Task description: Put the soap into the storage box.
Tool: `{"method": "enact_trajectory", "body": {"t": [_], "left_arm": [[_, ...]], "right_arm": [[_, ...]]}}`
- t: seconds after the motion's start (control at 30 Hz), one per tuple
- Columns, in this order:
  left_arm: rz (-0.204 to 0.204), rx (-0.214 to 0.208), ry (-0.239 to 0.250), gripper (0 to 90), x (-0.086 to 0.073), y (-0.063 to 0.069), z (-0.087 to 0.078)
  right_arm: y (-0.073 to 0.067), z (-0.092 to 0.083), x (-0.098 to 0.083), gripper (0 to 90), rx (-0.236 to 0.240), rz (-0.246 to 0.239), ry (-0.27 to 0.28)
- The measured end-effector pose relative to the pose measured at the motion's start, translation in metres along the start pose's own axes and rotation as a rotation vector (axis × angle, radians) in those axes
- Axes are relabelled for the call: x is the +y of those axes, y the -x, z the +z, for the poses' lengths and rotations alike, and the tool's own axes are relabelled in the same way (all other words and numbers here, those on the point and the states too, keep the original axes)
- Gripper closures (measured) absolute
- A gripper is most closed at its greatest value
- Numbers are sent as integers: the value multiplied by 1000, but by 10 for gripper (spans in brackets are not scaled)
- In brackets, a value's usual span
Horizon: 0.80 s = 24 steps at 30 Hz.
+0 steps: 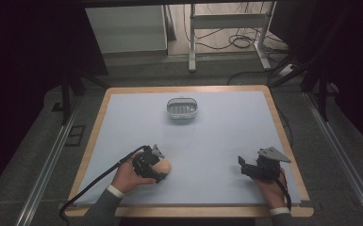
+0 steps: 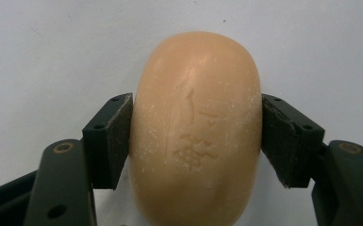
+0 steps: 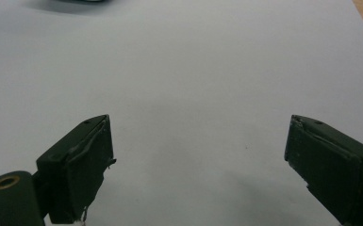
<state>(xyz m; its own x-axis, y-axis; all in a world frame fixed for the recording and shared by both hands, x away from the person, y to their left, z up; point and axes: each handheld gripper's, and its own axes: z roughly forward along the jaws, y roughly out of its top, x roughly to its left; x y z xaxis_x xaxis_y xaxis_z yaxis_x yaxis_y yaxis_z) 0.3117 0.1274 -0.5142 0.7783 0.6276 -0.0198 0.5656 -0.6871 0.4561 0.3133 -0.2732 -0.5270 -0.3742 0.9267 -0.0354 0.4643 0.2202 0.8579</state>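
Soap bar (image 2: 196, 129) sits clamped between both pads of the left hand-held gripper (image 2: 197, 136), resting on the table (image 2: 52, 47).

soap (image 2: 197, 127): waxy, matt, powdery | table (image 1: 226, 136): matt sheet, wood rim

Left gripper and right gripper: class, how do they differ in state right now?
The left gripper has its jaws shut on the soap bar; the right gripper has its jaws wide apart with nothing between them. The left sits nearer the table's middle, the right nearer its edge. Both have black jaws.
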Motion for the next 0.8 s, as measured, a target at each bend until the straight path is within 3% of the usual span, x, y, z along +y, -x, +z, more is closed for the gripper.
{"method": "enact_trajectory", "body": {"t": [0.33, 0.8], "left_arm": [[-13, 11, 32, 319, 0, -7, -15], [28, 23, 66, 319, 12, 1, -31]], "right_arm": [[0, 0, 0, 84, -3, 1, 0], [0, 0, 0, 84, -4, 2, 0]]}}
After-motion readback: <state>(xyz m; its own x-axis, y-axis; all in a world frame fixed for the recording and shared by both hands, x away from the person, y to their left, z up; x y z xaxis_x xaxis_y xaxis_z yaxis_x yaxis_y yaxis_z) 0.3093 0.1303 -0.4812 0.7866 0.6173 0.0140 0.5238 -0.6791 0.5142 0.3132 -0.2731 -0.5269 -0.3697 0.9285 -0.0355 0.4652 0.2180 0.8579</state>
